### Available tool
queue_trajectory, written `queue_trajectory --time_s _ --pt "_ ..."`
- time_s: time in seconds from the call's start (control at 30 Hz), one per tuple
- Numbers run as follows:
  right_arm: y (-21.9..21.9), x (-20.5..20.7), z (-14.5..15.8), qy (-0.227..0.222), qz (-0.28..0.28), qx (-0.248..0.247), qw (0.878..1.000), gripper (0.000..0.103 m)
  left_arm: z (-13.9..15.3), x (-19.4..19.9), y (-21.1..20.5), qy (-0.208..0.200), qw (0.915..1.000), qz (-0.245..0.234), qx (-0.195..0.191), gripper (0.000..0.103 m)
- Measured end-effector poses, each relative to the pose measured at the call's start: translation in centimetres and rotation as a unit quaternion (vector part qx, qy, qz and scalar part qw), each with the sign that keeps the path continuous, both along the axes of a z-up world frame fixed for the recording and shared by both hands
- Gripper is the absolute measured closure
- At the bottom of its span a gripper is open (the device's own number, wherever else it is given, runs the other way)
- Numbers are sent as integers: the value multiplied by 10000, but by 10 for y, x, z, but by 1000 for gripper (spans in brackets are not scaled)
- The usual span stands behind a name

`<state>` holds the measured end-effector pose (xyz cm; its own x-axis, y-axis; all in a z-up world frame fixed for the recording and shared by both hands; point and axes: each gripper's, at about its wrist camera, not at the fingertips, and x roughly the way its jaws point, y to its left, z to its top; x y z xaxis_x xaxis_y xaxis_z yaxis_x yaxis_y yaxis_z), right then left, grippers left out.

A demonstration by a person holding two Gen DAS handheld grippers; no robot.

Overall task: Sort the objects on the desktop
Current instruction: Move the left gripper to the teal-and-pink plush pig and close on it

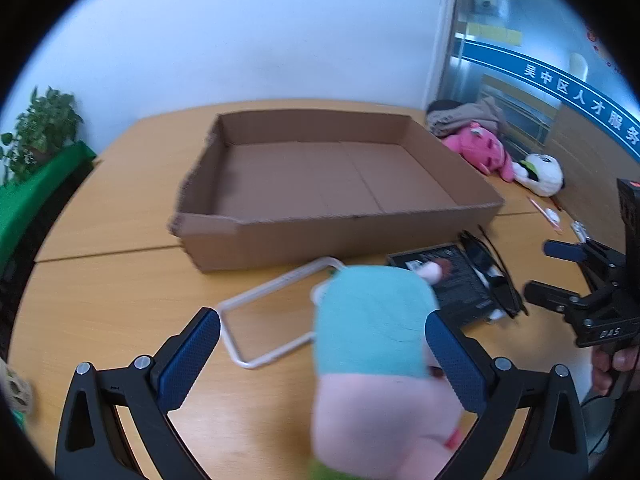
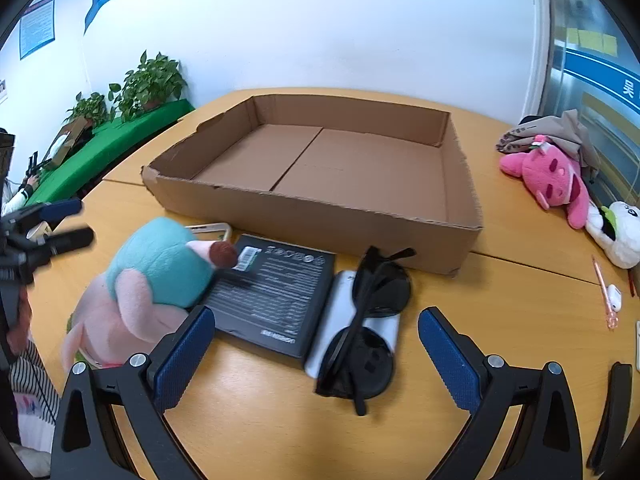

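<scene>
One cardboard box at 12 o'clock, empty | one plush toy between the wide-open left gripper fingers | right gripper spread wide over one sunglasses pair | one black book at 11 o'clock

Both grippers share one build — the left gripper and the right gripper have matte black, triangular-cutout arms ending in fingers faced with dark blue, finely textured pads. Round silver screws mark the joints. Seen from the left wrist view, the right gripper's black body carries pale lettering "DAS". A striped black-and-white sleeve shows at the frame edge.
</scene>
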<state>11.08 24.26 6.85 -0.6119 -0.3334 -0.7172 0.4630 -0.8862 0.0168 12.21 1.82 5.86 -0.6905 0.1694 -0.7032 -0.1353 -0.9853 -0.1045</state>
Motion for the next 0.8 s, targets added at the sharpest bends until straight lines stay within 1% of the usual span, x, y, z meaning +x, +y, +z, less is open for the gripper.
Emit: queue_trajectory --time_s 0.13,0.2,0.23,0.27,0.3,0.33,0.37,0.4,0.43,0.47,0.5,0.53,0.57,0.6,0.63,0.67,0.73,0.8 --pt "-6 -3 -3 -87 71 -101 9999 0 -8 -3 12 -57 10000 -38 9 1" --pt "-6 -6 -5 -97 100 -143 9998 2 -9 -1 11 -32 9998 -83 188 2" --pt "-6 -7 -5 -90 117 -183 9997 14 -10 -1 10 -22 9994 -107 314 5" --pt "-6 -7 -6 -85 142 -224 9996 26 -12 0 9 -35 9990 -126 424 31" --pt "-6 -8 -7 -94 162 -255 9995 54 -15 -1 7 -103 9984 -149 528 92" --pt "-6 -8 -8 -114 182 -304 9993 72 -18 -2 4 -202 9975 -140 660 99" --pt "-5 -8 -9 -137 207 -360 9990 74 -21 -2 1 -249 9966 -84 780 96" --pt "-4 -9 -10 -196 255 -441 9985 74 -21 -1 -1 -257 9962 -46 831 96" --pt "-3 -9 -11 -258 297 -500 9980 72 -21 0 -2 -258 9964 -41 808 96" --pt "-1 -10 -12 -330 338 -578 9972 67 -20 2 -1 -242 9969 -28 741 95" --pt "-1 -10 -13 -377 352 -617 9968 43 -19 4 0 -245 9974 0 674 89" --pt "0 -10 -14 -417 366 -657 9963 11 -19 5 1 -289 9977 19 608 83" --pt "0 -10 -15 -444 394 -713 9957 0 -19 6 2 -348 9979 36 544 63" --pt "0 -9 -15 -452 450 -812 9947 0 -19 8 3 -412 9980 50 487 36" --pt "-1 -8 -16 -490 516 -872 9936 0 -20 9 5 -468 9979 40 450 25" --pt "-5 -9 -16 -553 599 -908 9925 0 -21 10 8 -501 9978 11 434 22" --pt "-13 -9 -18 -628 701 -929 9912 0 -25 14 12 -617 9972 -72 420 22" --pt "-23 -8 -20 -745 876 -996 9884 0 -31 17 15 -743 9958 -163 513 22"
